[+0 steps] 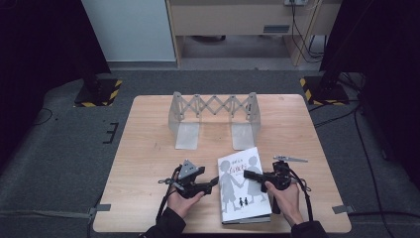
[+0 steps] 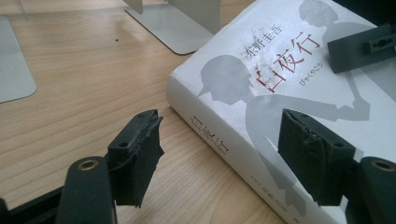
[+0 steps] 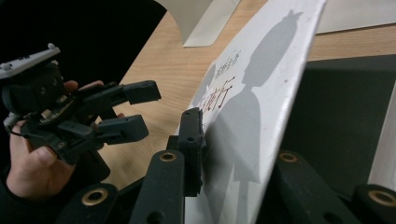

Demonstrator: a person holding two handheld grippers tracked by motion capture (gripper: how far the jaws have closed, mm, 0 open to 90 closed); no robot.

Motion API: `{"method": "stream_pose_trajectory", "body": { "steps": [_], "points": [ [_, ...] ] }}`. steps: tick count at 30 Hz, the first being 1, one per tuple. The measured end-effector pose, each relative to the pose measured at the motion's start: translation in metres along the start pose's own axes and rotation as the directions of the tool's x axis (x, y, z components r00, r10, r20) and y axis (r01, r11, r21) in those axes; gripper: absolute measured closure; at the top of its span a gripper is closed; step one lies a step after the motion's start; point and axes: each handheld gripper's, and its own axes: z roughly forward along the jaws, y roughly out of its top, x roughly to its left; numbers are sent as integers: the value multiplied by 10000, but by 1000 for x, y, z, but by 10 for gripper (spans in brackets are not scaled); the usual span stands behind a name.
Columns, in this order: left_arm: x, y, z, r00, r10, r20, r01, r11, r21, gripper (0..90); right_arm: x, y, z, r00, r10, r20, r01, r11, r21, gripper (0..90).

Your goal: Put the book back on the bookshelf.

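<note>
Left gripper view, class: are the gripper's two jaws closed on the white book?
No: the left gripper stands open, one jaw over bare table and the other above the book cover.

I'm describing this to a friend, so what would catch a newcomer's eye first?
The white book with grey silhouettes, lying at the table's near edge. The right claw has its front cover pinched and lifted, while the left claw is open at its spine. Behind stands a metal bookend rack.
</note>
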Motion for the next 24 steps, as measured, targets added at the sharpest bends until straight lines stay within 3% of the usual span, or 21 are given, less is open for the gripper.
{"method": "stream_pose_trajectory", "body": {
  "steps": [5, 13, 14, 21, 24],
  "points": [
    [0, 0, -1, 9999, -106, 96, 107, 9999, -99, 289, 3, 3, -1, 9999, 51, -160, -53, 9999, -121, 796],
    [-2, 0, 1, 9970, -381, 674, 400, 9988, -267, 272, 14, 8, -5, 9982, -574, -196, 569, 9981, -243, 813],
    [-3, 0, 2, 9962, -414, 761, 436, 9987, -274, 264, 17, 8, -7, 9959, -861, -291, 848, 9955, -429, 818],
    [-8, -3, 7, 9928, -354, 1145, 372, 9992, -138, 219, 26, 11, -10, 9892, -1406, -423, 1361, 9862, -945, 830],
    [-12, -5, 11, 9896, -363, 1390, 393, 9991, -183, 181, 31, 12, -10, 9839, -1650, -692, 1569, 9814, -1103, 841]
  ]
}}
